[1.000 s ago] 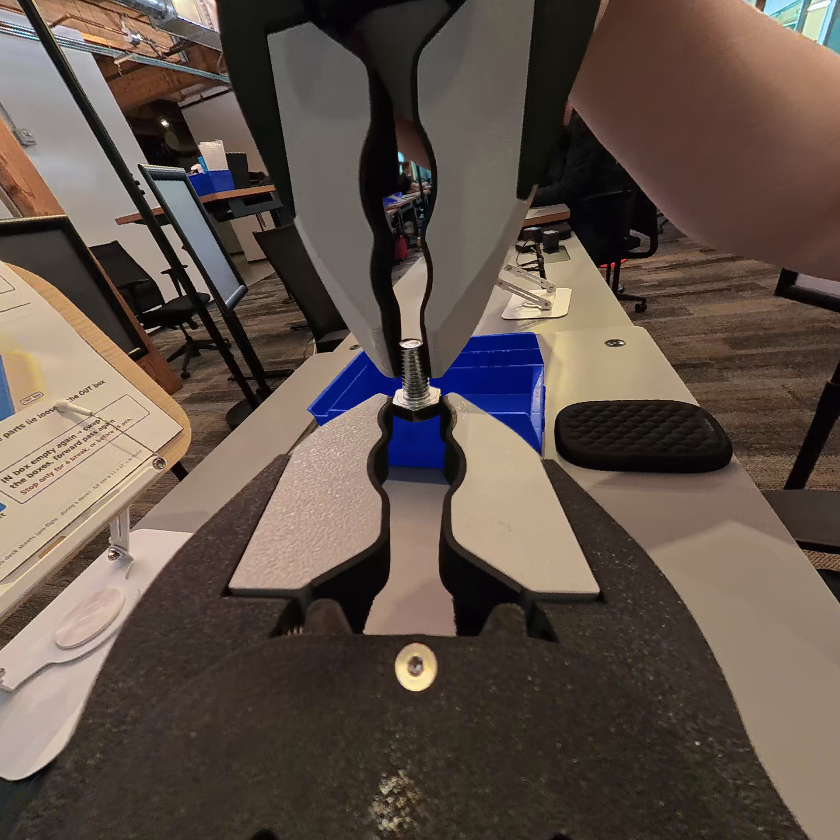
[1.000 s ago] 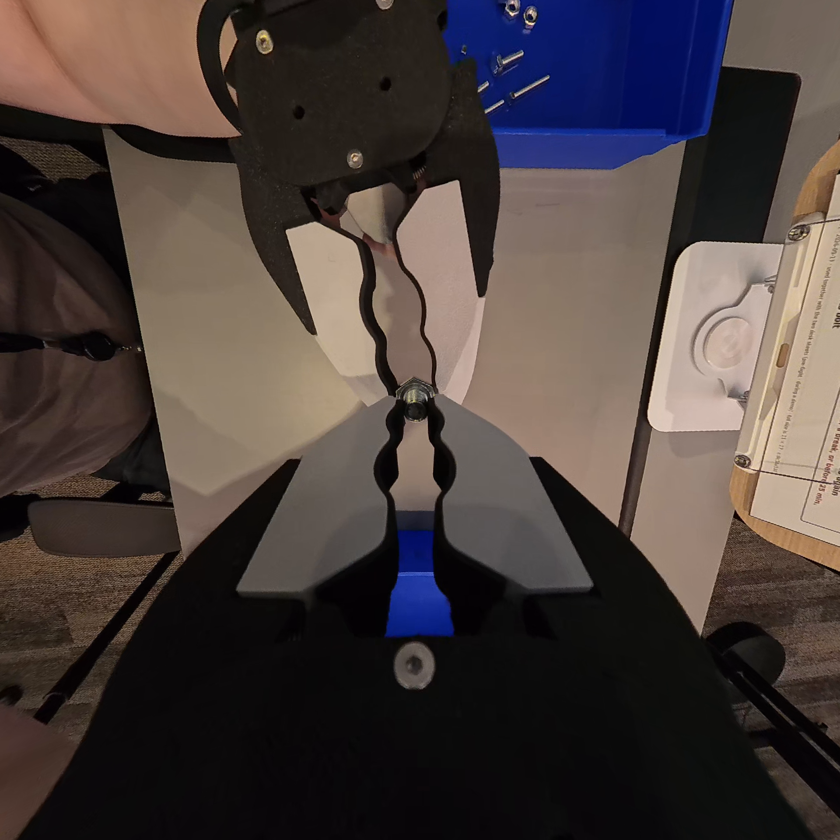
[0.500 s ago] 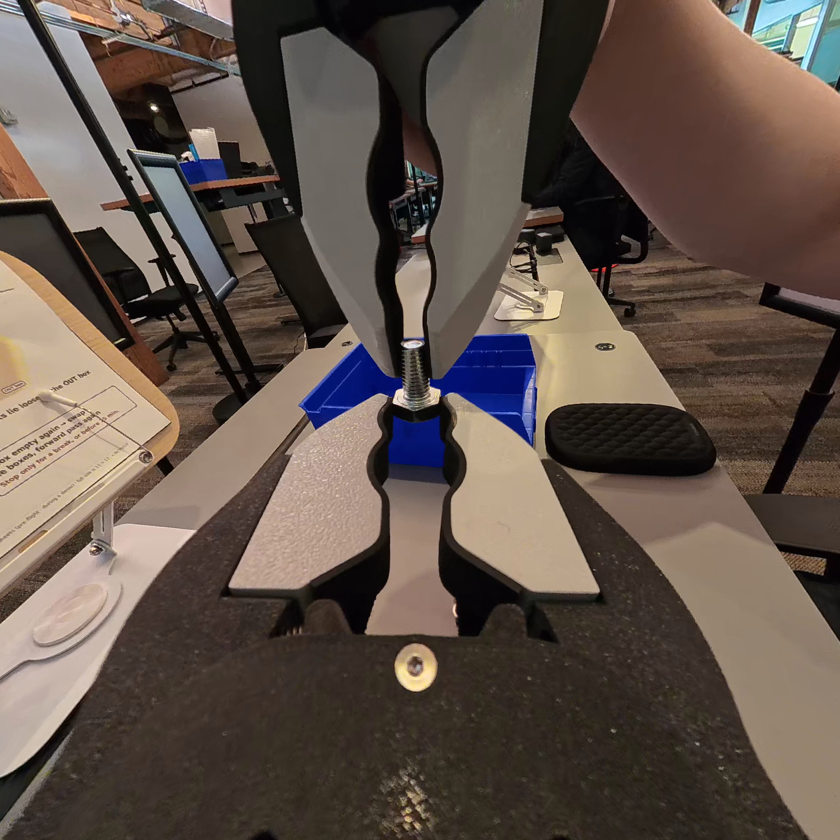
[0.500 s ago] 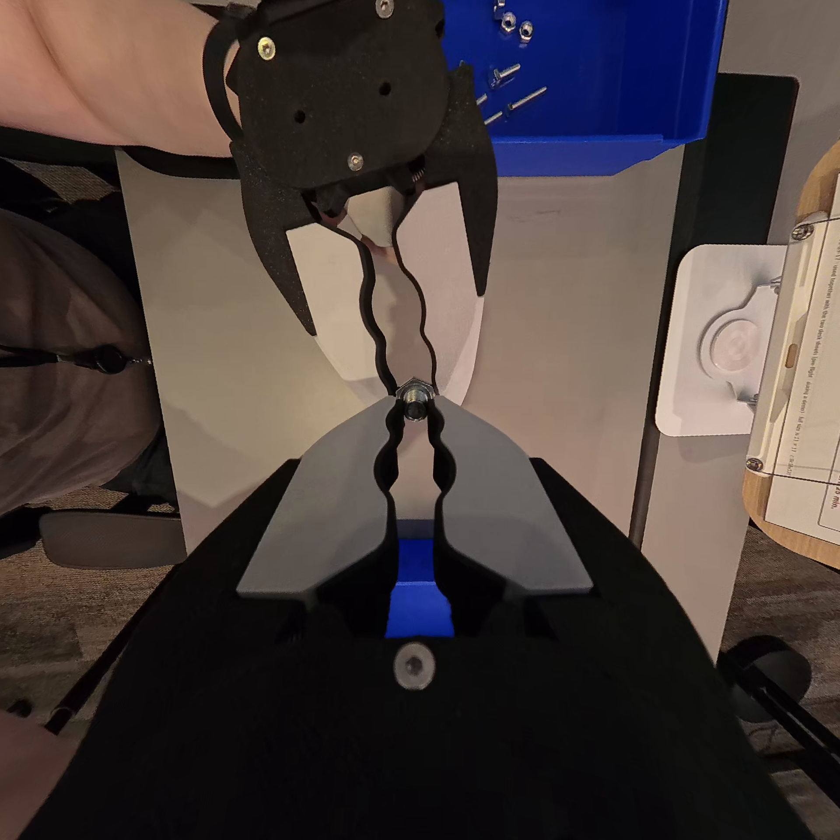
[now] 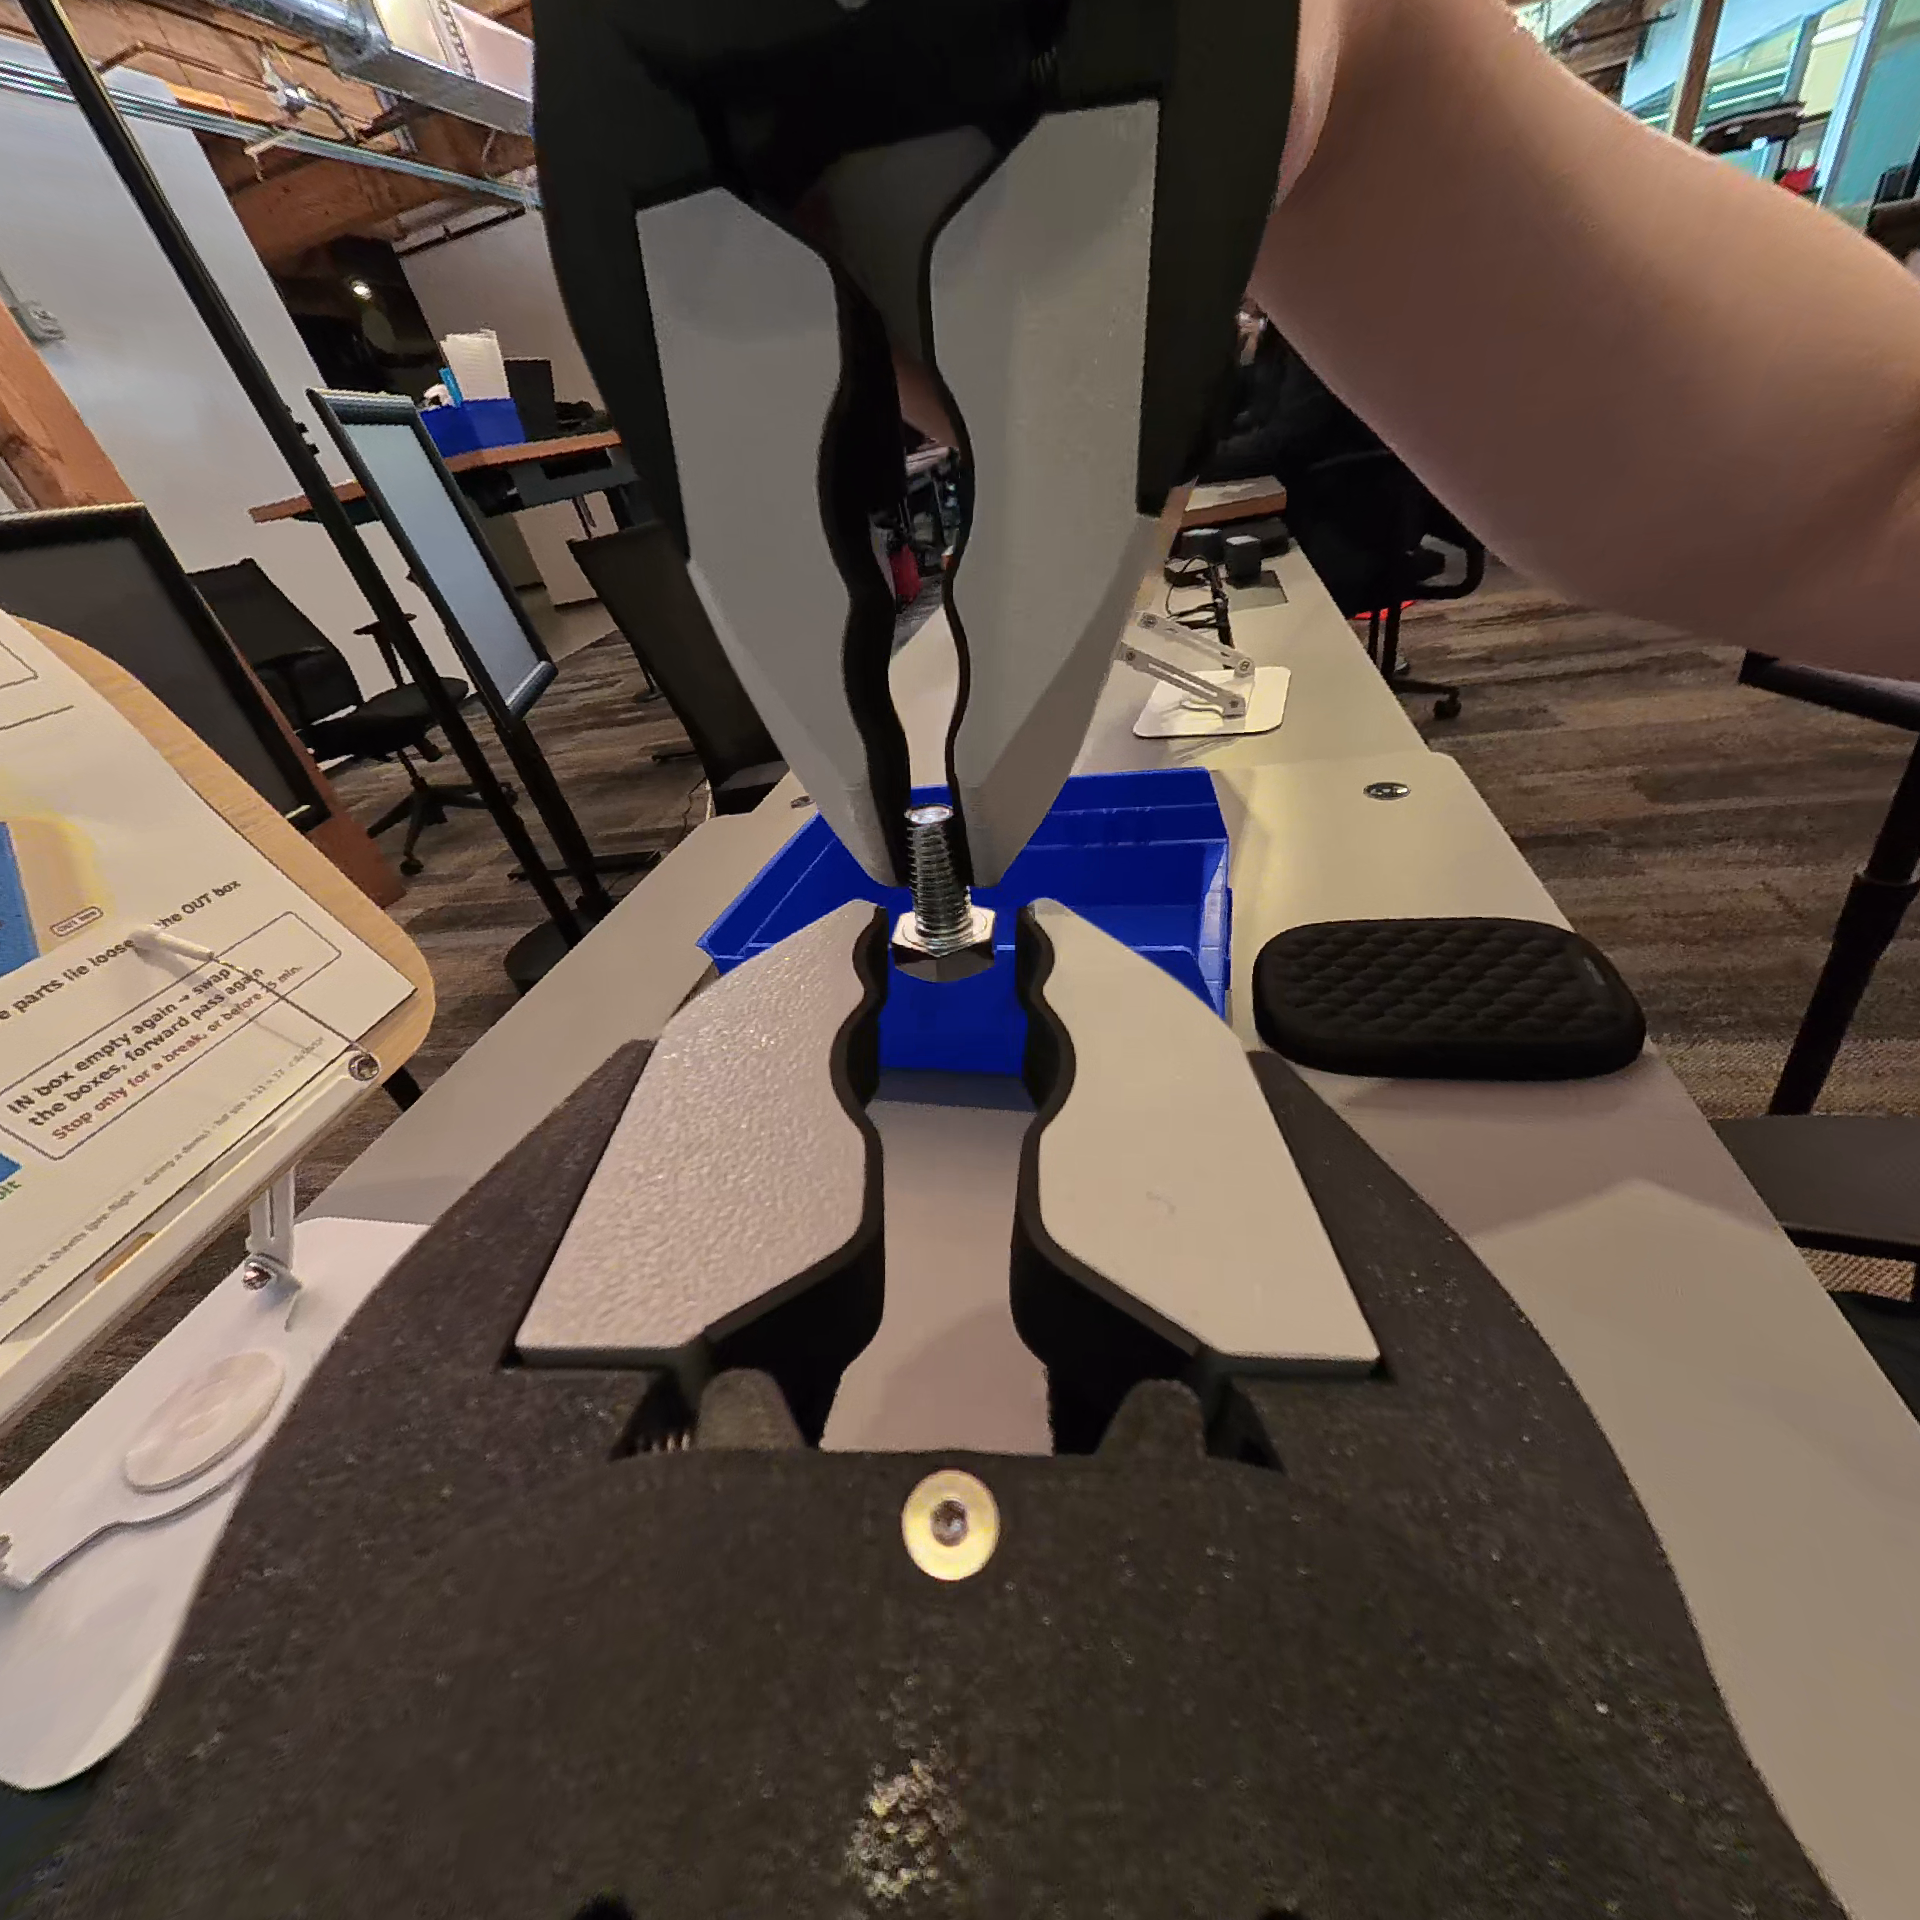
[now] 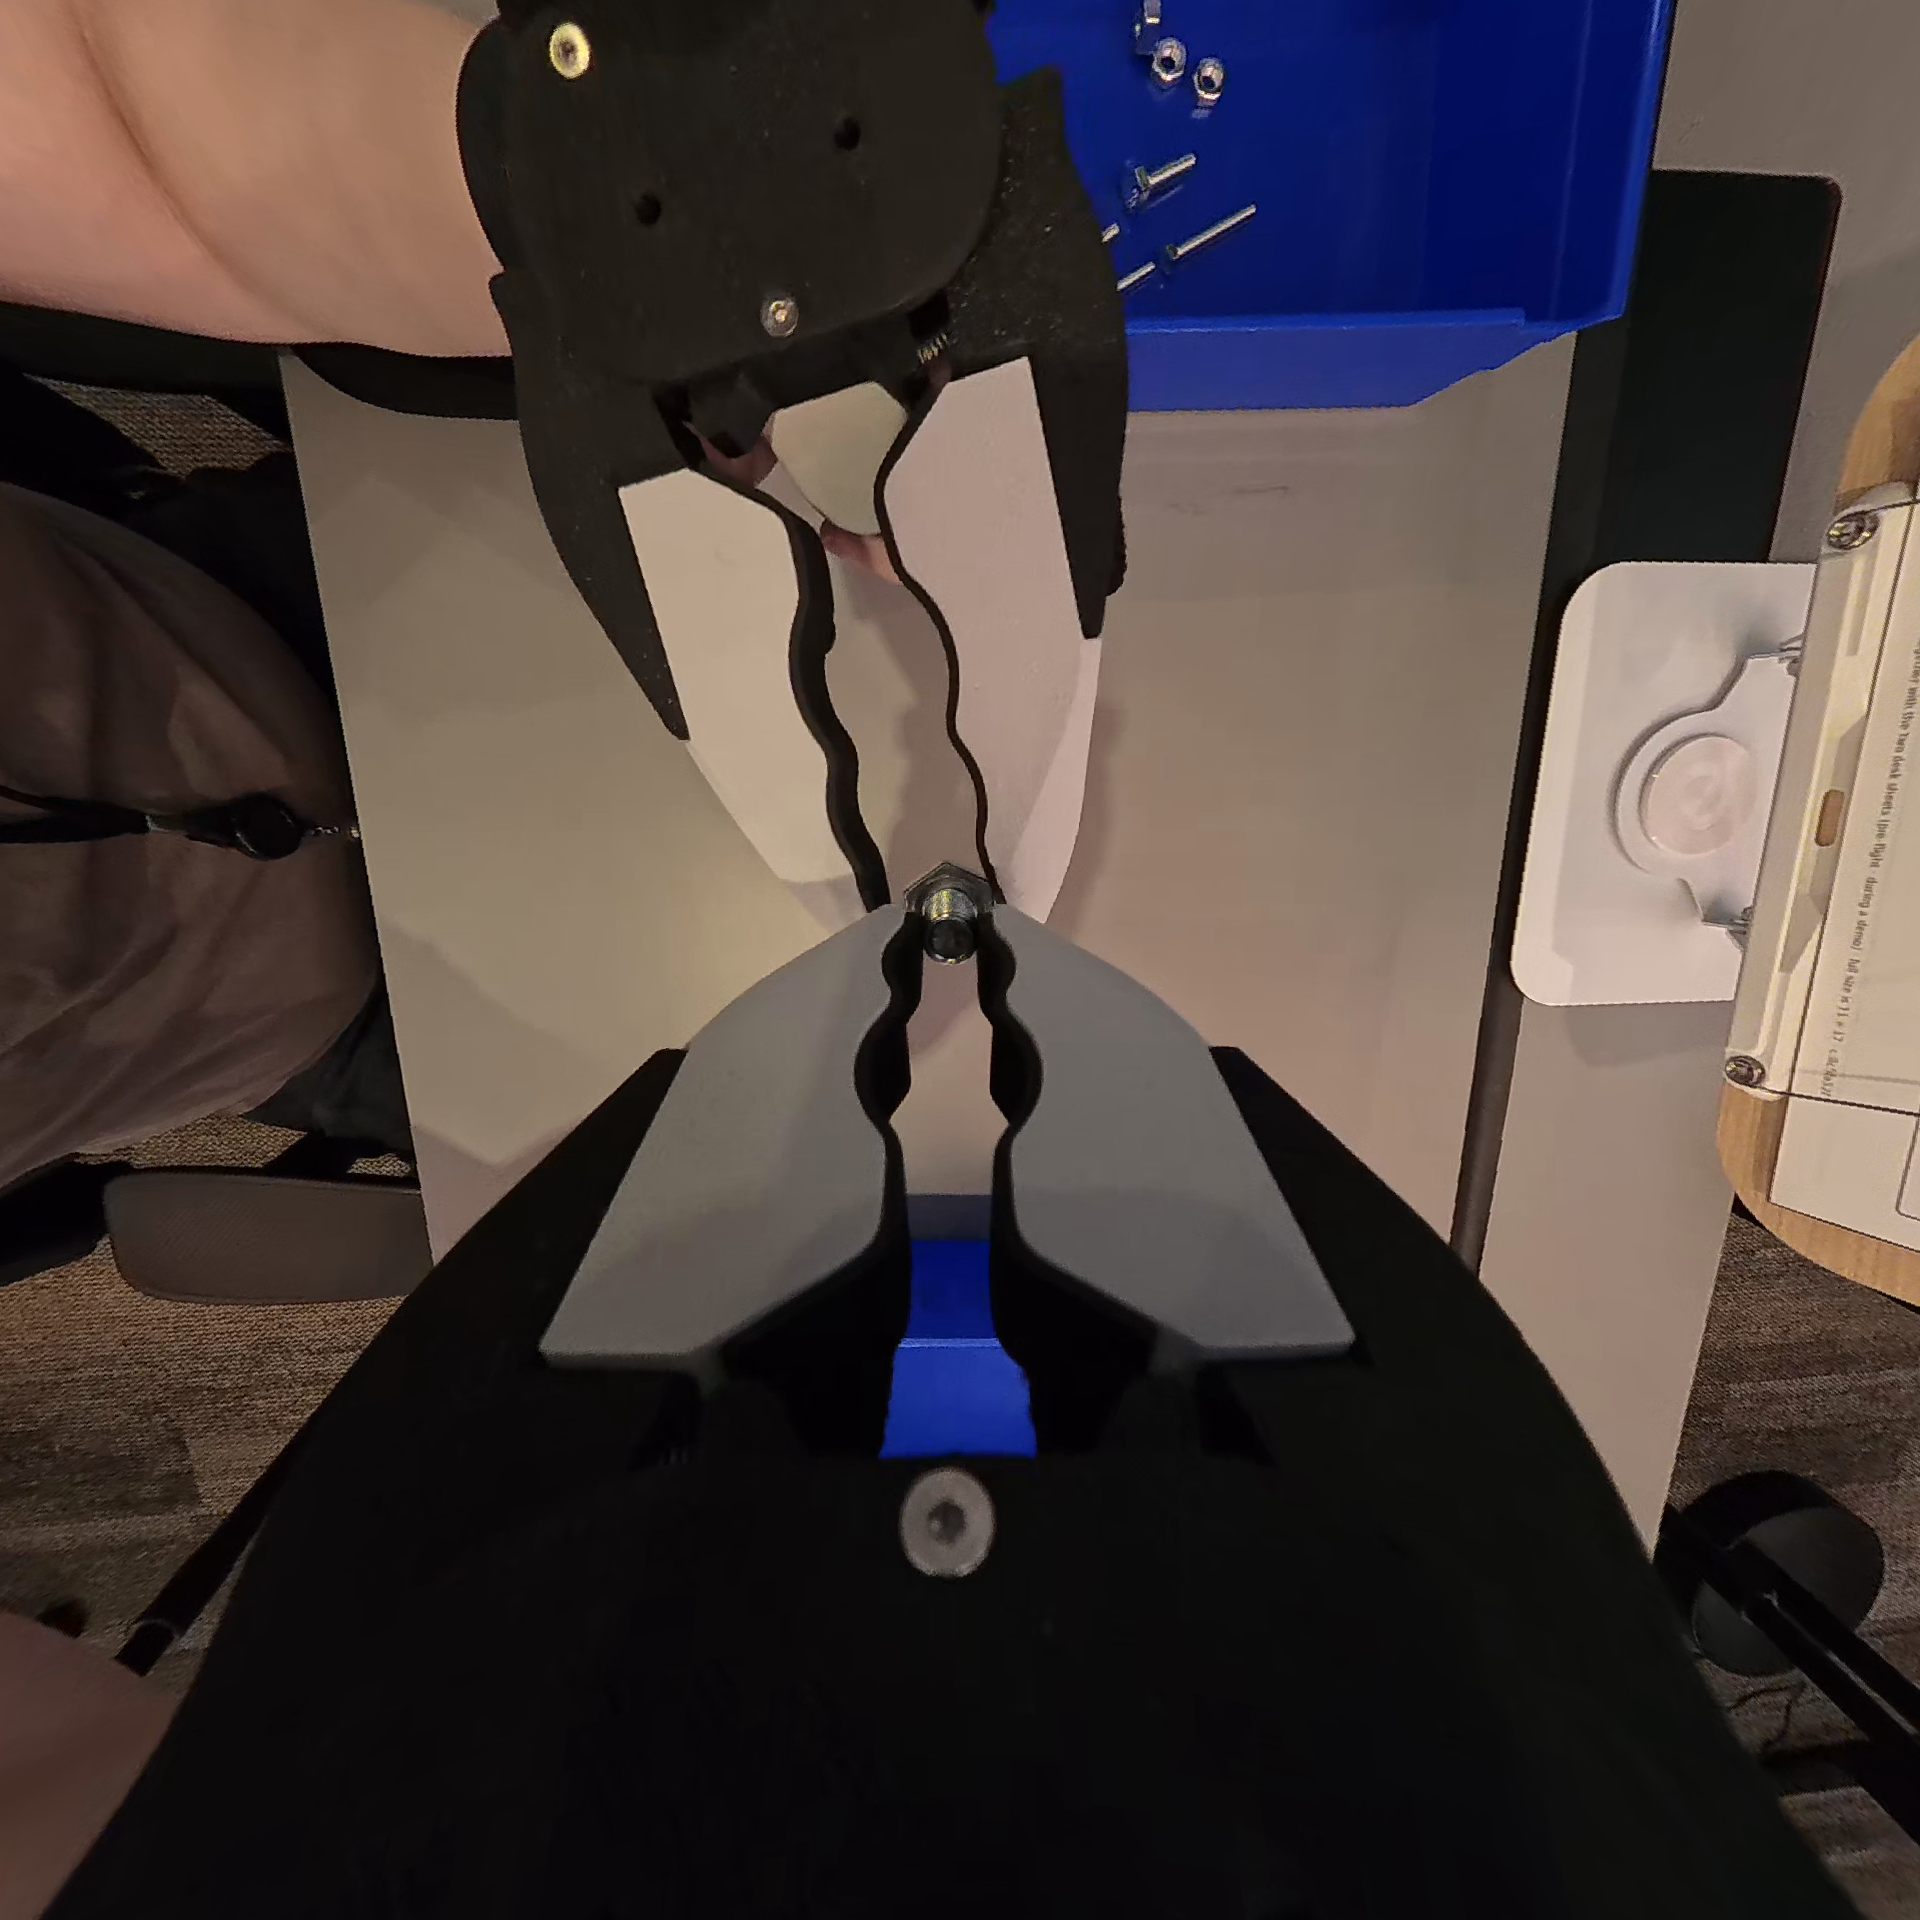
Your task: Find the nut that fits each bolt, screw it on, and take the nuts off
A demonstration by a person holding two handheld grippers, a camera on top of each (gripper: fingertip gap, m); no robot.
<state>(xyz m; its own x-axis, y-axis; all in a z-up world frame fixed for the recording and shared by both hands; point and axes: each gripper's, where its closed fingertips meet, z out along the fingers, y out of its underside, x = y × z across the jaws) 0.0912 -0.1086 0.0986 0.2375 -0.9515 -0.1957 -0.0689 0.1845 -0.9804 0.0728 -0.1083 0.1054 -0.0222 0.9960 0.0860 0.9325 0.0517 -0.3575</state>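
A sign board [image 5: 156, 997] is standing at the left of the grey counter [image 5: 1455, 1195], a blue bin [image 5: 1122, 862] lying mid-counter. The left claw [image 5: 943, 940] is clenching the nut [image 5: 941, 940]; the right claw [image 5: 930, 842] is gripping the bolt [image 5: 935, 857] threaded upright through it. Both grips are staying unchanged

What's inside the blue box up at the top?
In the right wrist view, the blue bin holds loose nuts and a few thin bolts. The left gripper covers the bin's left part, so anything there is hidden.
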